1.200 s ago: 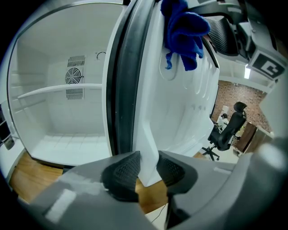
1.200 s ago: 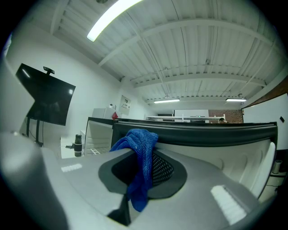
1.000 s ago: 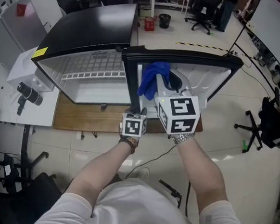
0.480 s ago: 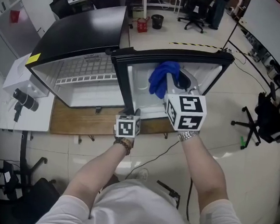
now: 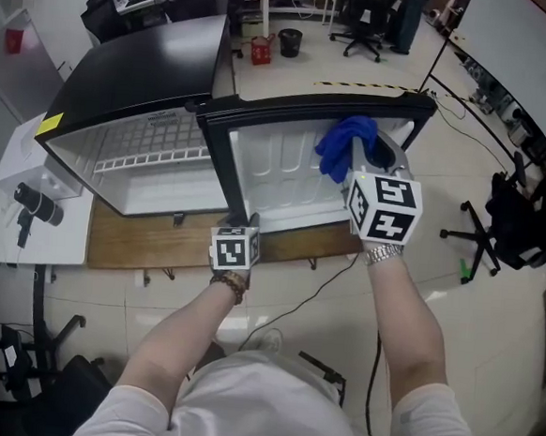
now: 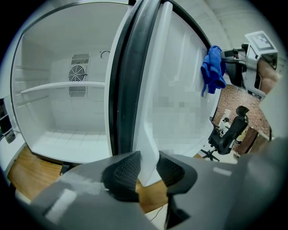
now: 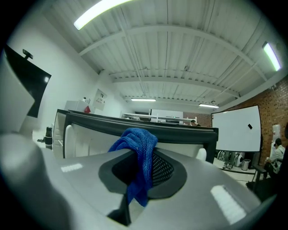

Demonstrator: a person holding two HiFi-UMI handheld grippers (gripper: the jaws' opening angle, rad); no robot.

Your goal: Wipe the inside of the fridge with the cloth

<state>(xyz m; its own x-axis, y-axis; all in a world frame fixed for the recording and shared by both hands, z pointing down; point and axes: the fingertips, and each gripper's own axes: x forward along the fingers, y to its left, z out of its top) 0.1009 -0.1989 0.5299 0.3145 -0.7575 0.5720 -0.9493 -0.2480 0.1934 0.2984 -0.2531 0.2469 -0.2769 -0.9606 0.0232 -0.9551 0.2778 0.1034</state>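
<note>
Blue microfibre cloth [image 5: 343, 144]: head view, bunched at the right gripper [image 5: 364, 161] tip, against the white-lined open fridge door [image 5: 276, 175] near its far corner. Left gripper [image 5: 245, 221] at the door's near edge.

Left gripper view: jaws clamped on that white edge.

Right gripper view: jaws pinched on the cloth, small bite.

Risk: the door's ribs could drag the cloth free; a hard push could swing the door if the left hold slips.

Count: one cloth, one door, one black-topped fridge [image 5: 143, 80], two grippers.

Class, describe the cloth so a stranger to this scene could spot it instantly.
Find the small black-topped fridge with its door swung open. By the door's white inner face, the right gripper pinches the cloth. It is the only bright blue, crumpled thing there.
</note>
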